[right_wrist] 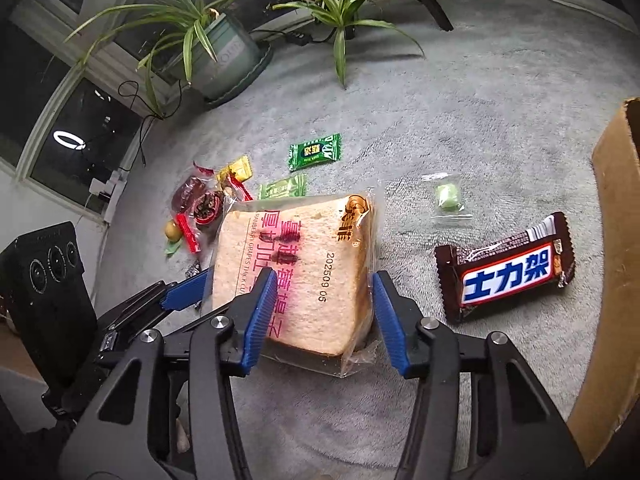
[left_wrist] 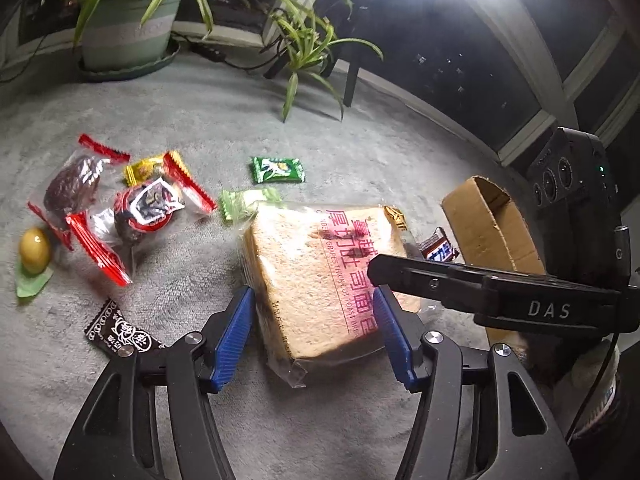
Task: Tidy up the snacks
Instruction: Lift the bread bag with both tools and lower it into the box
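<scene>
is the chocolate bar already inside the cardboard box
No, the chocolate bar lies on the grey carpet beside the cardboard box, not inside it.

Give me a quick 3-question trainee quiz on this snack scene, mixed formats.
1. True or false: the bread pack sits between the right claw fingers.
2. What lies between the bread pack and the cardboard box? A) chocolate bar B) plant pot C) egg
3. Fill in: the dark green candy lies on the grey ____.

Key: 1 true; 2 A; 3 carpet.
</scene>
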